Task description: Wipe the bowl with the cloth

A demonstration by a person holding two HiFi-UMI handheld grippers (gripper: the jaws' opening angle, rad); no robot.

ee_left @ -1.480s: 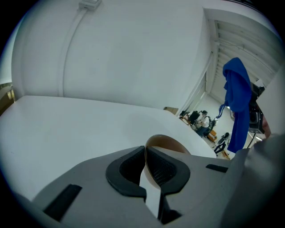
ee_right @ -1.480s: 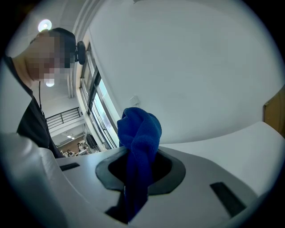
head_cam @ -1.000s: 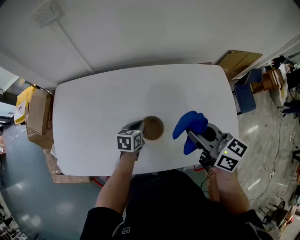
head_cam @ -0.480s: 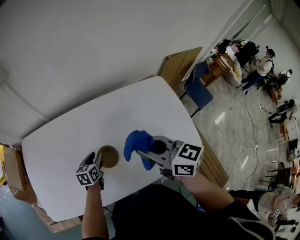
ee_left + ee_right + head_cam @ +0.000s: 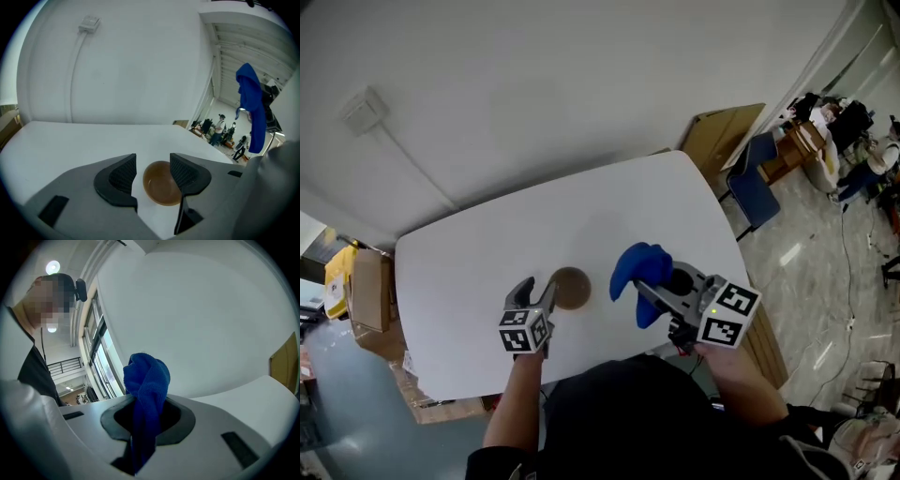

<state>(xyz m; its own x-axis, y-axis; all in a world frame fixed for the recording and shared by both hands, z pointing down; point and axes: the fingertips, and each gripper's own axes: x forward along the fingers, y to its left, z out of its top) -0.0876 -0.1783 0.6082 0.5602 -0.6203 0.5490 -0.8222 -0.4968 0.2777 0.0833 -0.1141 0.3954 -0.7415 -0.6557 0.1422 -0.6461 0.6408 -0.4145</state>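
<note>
Now, with your left gripper (image 5: 536, 293) opening, the bowl (image 5: 570, 288) free just ahead of its jaws, and your right gripper (image 5: 146, 423) pinching the cloth (image 5: 147, 376), lowering the cloth into the bowl seems next.

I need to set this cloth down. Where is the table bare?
The whole far half of the table, between the bowl and the far edge, is bare, as is the left end. It is crowded only at the near edge, round the bowl and the held cloth.
</note>
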